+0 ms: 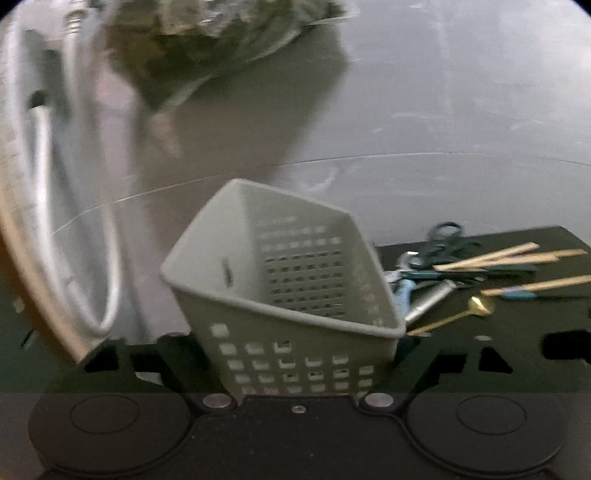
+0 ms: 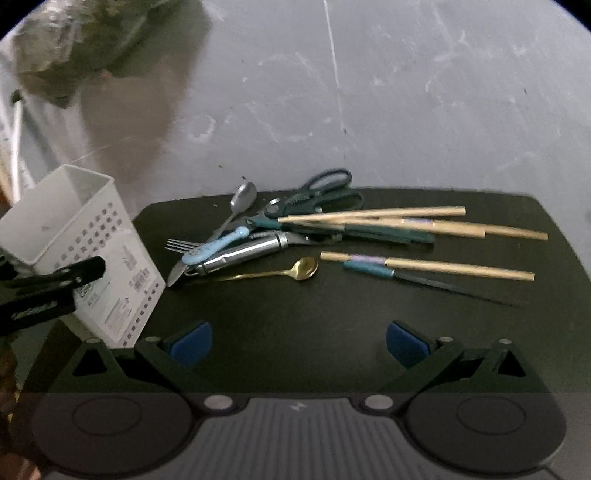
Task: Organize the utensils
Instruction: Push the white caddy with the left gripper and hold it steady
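Note:
A white perforated basket hangs tilted between the fingers of my left gripper, which is shut on its lower walls. In the right wrist view the basket stands at the left edge of a black mat, with a black left finger clamped on its side. On the mat lie green scissors, a silver spoon, a fork, a light-blue-handled knife, a metal tool, a gold spoon and wooden chopsticks. My right gripper is open above the mat's near part, with nothing between its blue pads.
The mat lies on a scuffed grey concrete floor. A white hose curves at the left of the left wrist view. A blurred mottled green-brown shape sits at the top. A teal-handled knife lies beside a single chopstick.

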A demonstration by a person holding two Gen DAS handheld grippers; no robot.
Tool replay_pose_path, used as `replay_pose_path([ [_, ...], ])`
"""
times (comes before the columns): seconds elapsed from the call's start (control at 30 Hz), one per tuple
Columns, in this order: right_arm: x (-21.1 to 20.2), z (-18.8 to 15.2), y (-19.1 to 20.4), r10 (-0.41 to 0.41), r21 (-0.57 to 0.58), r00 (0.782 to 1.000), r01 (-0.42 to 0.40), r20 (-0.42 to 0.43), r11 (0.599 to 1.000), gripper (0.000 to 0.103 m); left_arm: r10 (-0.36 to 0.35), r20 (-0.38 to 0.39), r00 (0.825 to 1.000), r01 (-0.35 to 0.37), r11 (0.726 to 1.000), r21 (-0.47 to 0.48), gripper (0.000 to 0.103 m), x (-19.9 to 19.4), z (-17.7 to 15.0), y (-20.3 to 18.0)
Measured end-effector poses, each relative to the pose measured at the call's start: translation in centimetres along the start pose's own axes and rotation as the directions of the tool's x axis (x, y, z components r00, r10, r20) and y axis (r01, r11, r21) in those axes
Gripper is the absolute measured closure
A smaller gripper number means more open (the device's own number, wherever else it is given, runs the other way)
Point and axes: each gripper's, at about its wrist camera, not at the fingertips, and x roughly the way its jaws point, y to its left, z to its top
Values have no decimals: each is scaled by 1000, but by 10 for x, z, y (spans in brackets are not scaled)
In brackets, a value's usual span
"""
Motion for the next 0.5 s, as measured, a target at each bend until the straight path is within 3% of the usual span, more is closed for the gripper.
replay_pose_path([
  [0.13, 11, -8, 11, -39, 68, 999, 41, -28, 997, 0, -82, 17, 997, 81, 996, 42, 24, 3, -2, 14],
  [0.33, 13, -6, 18, -89, 87, 995, 94, -51, 992, 0, -150, 25, 988, 148, 986, 78, 25, 0, -7, 28],
  [0.5, 19, 3, 14, -51, 106, 998, 54, -26, 993, 0, -211, 22, 977, 207, 972, 110, 25, -14, -16, 35],
])
